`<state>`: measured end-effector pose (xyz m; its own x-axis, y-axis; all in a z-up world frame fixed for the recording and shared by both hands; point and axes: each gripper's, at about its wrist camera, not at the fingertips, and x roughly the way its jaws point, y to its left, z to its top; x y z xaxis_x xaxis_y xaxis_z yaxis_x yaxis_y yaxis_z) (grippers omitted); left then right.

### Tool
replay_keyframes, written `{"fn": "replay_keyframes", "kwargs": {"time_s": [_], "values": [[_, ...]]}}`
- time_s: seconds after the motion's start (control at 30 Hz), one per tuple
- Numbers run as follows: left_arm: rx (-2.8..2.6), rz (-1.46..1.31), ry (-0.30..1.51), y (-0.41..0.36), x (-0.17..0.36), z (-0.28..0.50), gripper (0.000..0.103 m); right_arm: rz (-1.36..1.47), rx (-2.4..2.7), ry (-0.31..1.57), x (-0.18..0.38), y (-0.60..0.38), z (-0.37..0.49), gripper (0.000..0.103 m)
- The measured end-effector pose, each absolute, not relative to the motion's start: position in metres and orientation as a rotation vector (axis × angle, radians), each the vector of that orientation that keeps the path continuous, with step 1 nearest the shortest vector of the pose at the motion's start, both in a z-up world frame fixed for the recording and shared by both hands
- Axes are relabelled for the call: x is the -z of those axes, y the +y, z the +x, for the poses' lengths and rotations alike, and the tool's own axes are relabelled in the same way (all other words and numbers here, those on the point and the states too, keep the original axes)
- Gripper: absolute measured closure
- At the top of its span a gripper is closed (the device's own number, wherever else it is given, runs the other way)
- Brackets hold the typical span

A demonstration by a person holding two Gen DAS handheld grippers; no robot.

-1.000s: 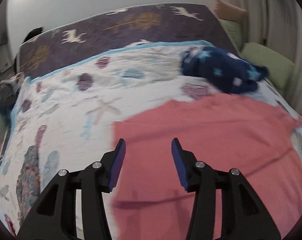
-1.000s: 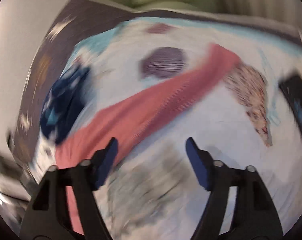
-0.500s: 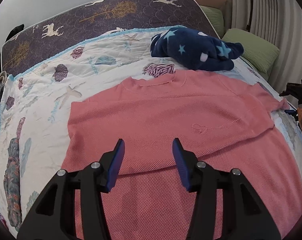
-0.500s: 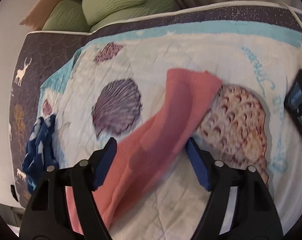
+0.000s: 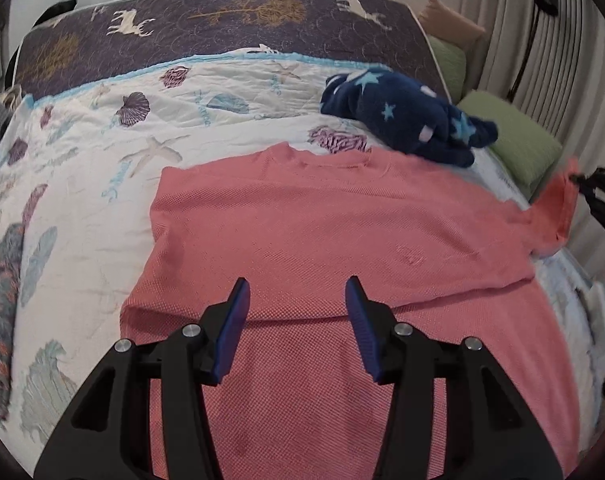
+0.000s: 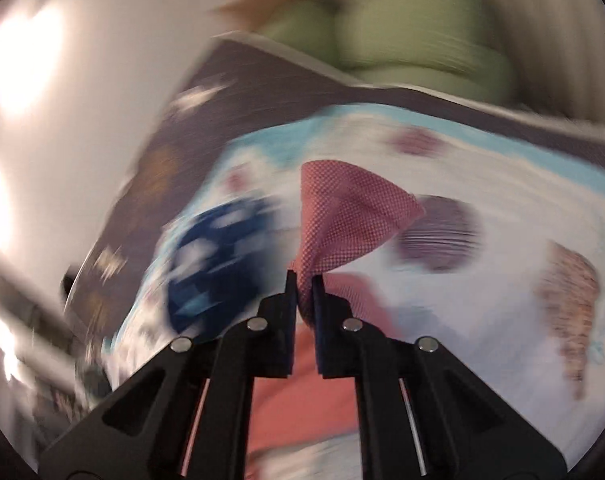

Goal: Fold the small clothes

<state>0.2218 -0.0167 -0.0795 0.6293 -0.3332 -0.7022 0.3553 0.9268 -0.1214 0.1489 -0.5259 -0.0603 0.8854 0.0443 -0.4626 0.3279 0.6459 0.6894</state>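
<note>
A salmon-pink knit T-shirt [image 5: 326, 240] lies flat on the bed, collar toward the headboard, its lower part doubled over. My left gripper [image 5: 298, 300] hovers open and empty above the shirt's middle. My right gripper [image 6: 304, 280] is shut on the shirt's right sleeve [image 6: 350, 216] and holds it lifted off the quilt. It shows at the right edge of the left wrist view [image 5: 582, 182], with the raised sleeve [image 5: 558, 208].
A white quilt with seashell prints [image 5: 102, 168] covers the bed. A navy star-patterned fleece garment [image 5: 402, 116] lies bunched beyond the collar. Green pillows [image 5: 518, 144] and a curtain stand at the right. The purple mattress end [image 5: 222, 28] lies behind.
My right gripper has closed on the sleeve and lifted it off the quilt. My left gripper stays open over the shirt and has shifted only slightly.
</note>
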Motion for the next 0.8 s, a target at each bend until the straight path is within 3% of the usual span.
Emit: {"fn": "replay_keyframes", "kwargs": {"time_s": [0.1,0.13,0.17,0.2,0.23,0.33,0.53,0.8], "values": [[0.412,-0.001,0.785,-0.010,0.077,0.216,0.052,0.717,-0.086,0.453,0.024,-0.449,0.162,0.092],[0.413,-0.001,0.783,-0.009,0.077,0.215,0.049,0.666,-0.200,0.454,0.016,-0.418,0.166,0.078],[0.410,-0.001,0.781,-0.007,0.077,0.214,0.048,0.599,-0.309,0.469,0.012,-0.385,0.172,0.058],[0.403,-0.001,0.779,-0.004,0.078,0.213,0.045,0.543,-0.348,0.502,0.012,-0.364,0.175,0.011],[0.400,-0.006,0.779,-0.001,0.079,0.212,0.043,0.484,-0.343,0.523,0.014,-0.346,0.176,0.005],[0.411,-0.026,0.786,0.008,0.080,0.211,0.042,0.328,-0.274,0.570,0.025,-0.312,0.175,0.006],[0.490,-0.043,0.813,-0.003,0.082,0.216,0.042,0.400,-0.135,0.620,0.045,-0.349,0.164,0.006],[0.712,-0.017,0.951,-0.088,0.097,0.239,0.042,0.333,0.114,0.686,0.077,-0.394,0.139,0.006]]}}
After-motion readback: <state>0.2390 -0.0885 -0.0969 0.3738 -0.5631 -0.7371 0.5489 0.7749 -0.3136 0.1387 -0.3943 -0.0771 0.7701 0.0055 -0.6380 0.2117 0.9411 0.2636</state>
